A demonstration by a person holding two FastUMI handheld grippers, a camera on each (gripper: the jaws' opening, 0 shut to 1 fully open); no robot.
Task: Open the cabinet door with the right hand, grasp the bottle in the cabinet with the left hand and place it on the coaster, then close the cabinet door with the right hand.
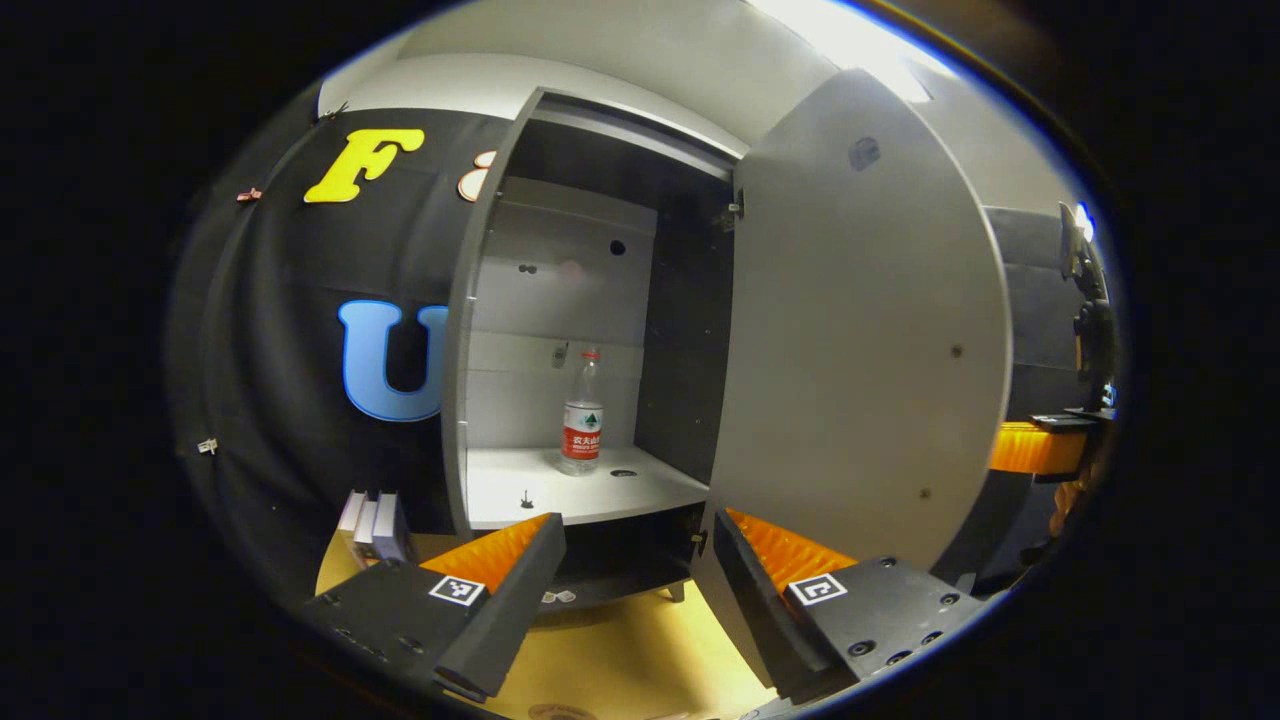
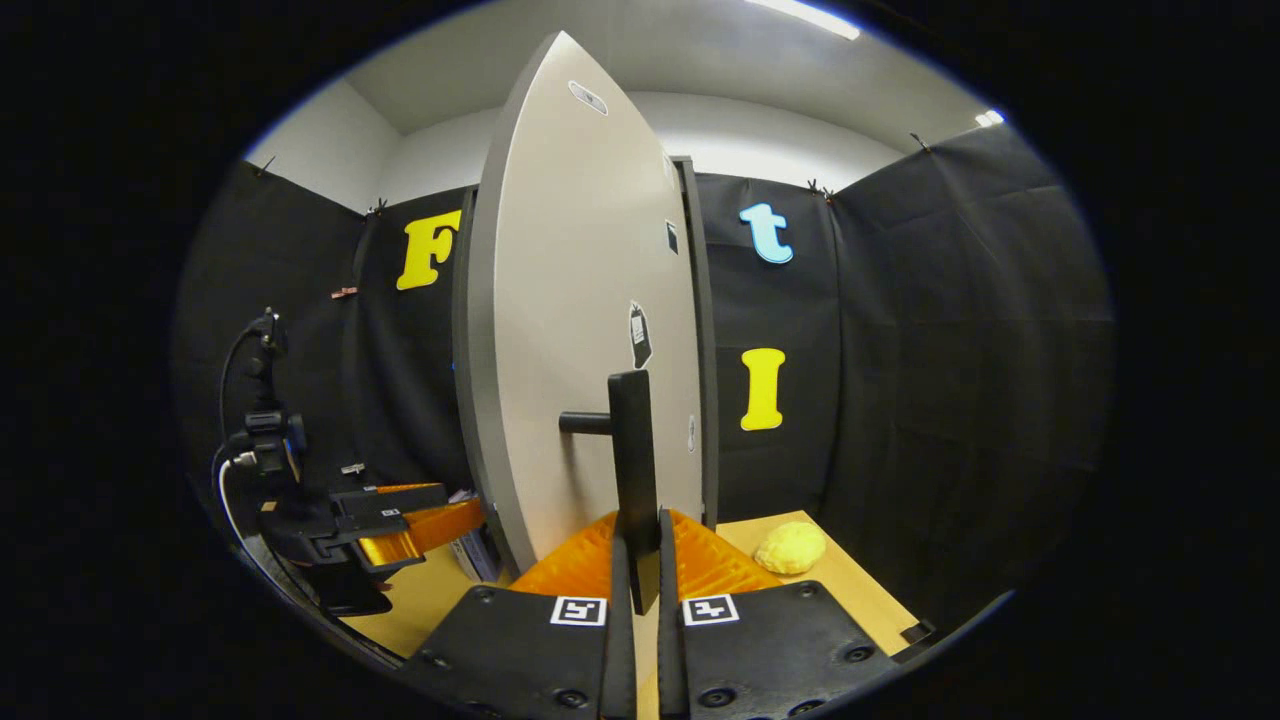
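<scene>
In the left gripper view: left gripper (image 1: 640, 560) low in the picture, fingers (image 1: 500, 565) spread wide apart with nothing between them, aimed level at the open cabinet (image 1: 560, 300). Bottle (image 1: 582, 412) upright on the cabinet's pale shelf (image 1: 600, 495), toward the back, well beyond the fingertips and roughly in line with the gap between them, slightly nearer the left finger. Cabinet door (image 1: 860, 330) swung out on the right, hiding most of what lies behind it; past its far edge, a cut-off piece of the right gripper (image 1: 1040, 445), too little to read its fingers here. Lower cabinet compartment dark and hard to make out. Small stack of books (image 1: 372, 525) standing by the cabinet's left foot, on the yellow tabletop (image 1: 610, 660); a round shape at the bottom edge cut off, not identifiable. In the right gripper view: right gripper (image 2: 640, 560) pointing at the door's outer face, seen nearly edge-on; fingers closed in on the upright bar of the door handle (image 2: 632, 450), one on each side, the bar's lower end pinched between them. Cabinet interior and bottle hidden behind the door. Left gripper at far left, partly cut off, beside a dark stand with cables (image 2: 262, 400). Yellowish lumpy object (image 2: 790, 548) on the tabletop at right, nature unclear.
</scene>
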